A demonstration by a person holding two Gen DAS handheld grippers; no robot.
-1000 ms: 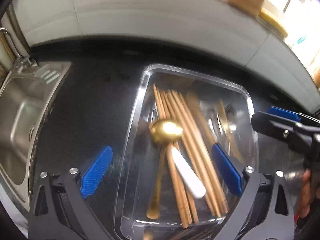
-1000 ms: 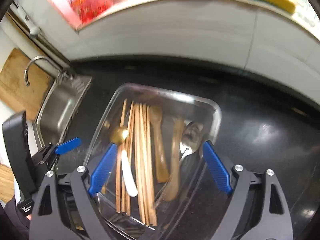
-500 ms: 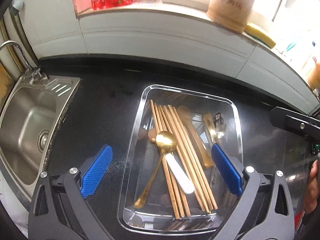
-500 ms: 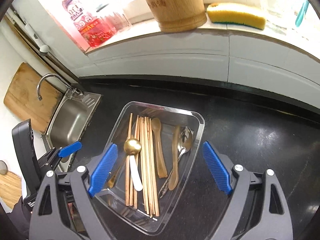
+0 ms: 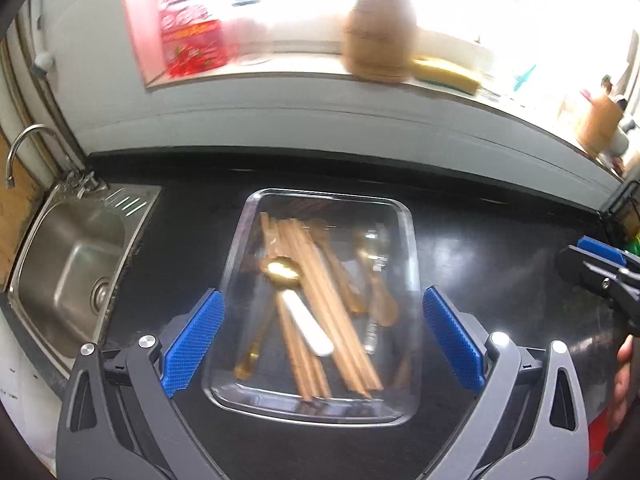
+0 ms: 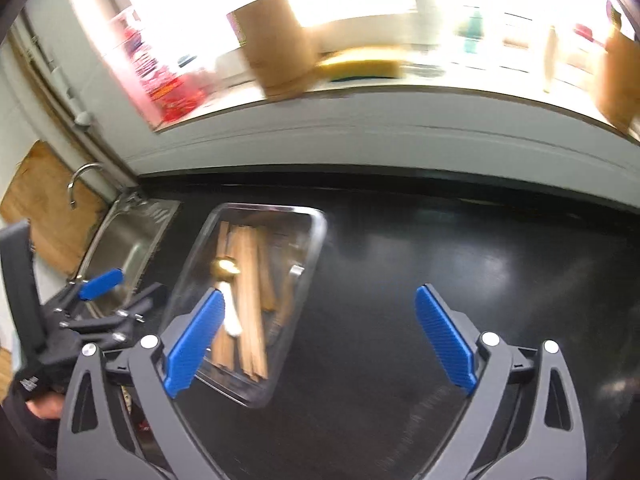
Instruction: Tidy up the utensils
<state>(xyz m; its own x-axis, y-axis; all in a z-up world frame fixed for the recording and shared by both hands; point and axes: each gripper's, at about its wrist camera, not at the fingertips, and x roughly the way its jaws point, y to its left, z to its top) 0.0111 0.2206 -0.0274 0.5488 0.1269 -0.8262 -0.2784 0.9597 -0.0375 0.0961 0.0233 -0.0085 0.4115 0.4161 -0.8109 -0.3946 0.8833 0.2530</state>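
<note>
A clear tray sits on the black desk just right of the steel sink. In it lie wooden chopsticks, a gold spoon and a white-handled utensil. The left claw hangs above the tray, wide apart and empty. The right claw is over bare desk beside the tray, its jaws opening with nothing between them. Both views are blurred.
</note>
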